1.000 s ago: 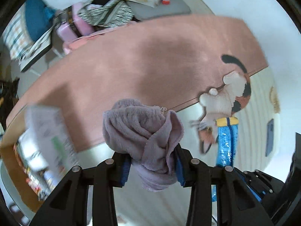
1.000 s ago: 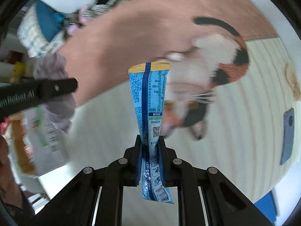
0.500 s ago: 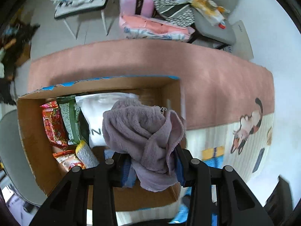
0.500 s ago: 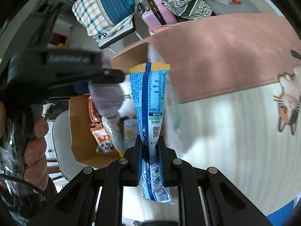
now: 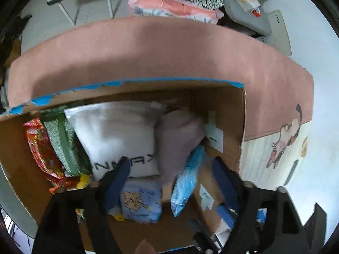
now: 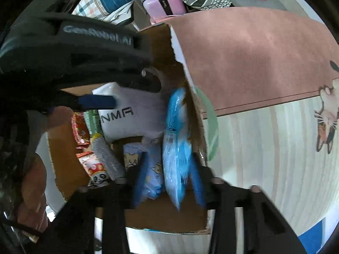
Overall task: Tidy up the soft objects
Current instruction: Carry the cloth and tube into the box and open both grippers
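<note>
Right claw [image 6: 169,182] wide, blue packet [image 6: 175,148] loose between its fingers, apparently dropping free, long axis running away from the claw, against the right wall of the cardboard box [image 6: 63,148]. Left claw [image 5: 169,182] also wide, holding nothing. Purple towel [image 5: 178,139] lies just ahead of it, beside the white pillow [image 5: 114,135]. Both items are in the box; next move is likely withdrawal.

Your left wrist view looks steeply down into the box [image 5: 233,114] from close above; your right view faces it from its right side, sharing the white bag [image 5: 118,135] [image 6: 137,116].
</note>
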The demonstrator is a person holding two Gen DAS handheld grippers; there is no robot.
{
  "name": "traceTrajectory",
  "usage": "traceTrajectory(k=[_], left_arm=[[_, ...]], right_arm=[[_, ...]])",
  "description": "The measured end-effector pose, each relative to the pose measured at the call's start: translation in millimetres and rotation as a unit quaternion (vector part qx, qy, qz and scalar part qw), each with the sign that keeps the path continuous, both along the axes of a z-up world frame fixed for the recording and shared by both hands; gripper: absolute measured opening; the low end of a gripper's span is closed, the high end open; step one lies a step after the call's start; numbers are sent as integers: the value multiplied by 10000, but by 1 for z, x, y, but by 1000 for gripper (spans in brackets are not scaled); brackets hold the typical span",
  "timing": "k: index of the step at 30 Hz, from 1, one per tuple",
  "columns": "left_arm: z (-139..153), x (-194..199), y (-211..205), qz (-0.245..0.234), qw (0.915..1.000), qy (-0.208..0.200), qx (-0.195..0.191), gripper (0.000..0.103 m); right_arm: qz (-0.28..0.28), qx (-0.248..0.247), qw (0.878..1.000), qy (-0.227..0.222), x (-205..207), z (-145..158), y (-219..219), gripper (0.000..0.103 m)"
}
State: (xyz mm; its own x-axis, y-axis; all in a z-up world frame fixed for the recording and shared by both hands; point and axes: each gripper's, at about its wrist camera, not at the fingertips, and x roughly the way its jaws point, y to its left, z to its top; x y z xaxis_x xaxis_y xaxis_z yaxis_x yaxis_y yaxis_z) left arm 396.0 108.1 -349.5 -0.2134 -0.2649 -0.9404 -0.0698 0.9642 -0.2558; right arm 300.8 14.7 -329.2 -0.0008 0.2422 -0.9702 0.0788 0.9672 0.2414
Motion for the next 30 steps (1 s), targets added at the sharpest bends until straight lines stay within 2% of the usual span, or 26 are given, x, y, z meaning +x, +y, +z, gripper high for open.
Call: traceTrajectory(k=[2,5,10,12,17,19,21,22,23,24,27,30], left_arm=[[3,-2,1,-88,9999,-58,56,81],[9,-6,3,-108,9997,-179,148,81],[37,-25,16,-136,9962,-719,479,81],[50,-37,23,-122,9929,-987,654,81],[78,-78,49,104,9814,-1591,1072,81],[84,-96,59,200,9769,-1749,1212,81],[90,-111,70,332,9725,-1888,1322,81],[92,-117,73,386,9707,-1935,1373,84],[93,-124,78,442,9687,-1979,1430,94],[94,-128,80,502,9669,-2021,1476,99],[99,-143,90,714,9620,-2130,1551,100],[102,-153,98,870,9596,-2183,1545,100]], right_arm=[[-10,-48,10000,-29,-3,4,1,47],[-9,-57,10000,-17,-3,-7,-9,47],[103,-223,9997,-43,-5,1,-6,52],[194,-353,9991,-127,-8,9,-5,56],[438,-658,9963,-322,-18,22,1,57],[531,-763,9948,-423,-23,27,5,63],[609,-828,9934,-518,-28,33,7,76],[647,-867,9925,-570,-31,36,8,78],[677,-897,9916,-633,-34,39,9,82],[699,-945,9906,-699,-36,41,11,88],[735,-954,9895,-799,-40,47,13,102],[757,-1045,9876,-893,-43,52,15,103]])
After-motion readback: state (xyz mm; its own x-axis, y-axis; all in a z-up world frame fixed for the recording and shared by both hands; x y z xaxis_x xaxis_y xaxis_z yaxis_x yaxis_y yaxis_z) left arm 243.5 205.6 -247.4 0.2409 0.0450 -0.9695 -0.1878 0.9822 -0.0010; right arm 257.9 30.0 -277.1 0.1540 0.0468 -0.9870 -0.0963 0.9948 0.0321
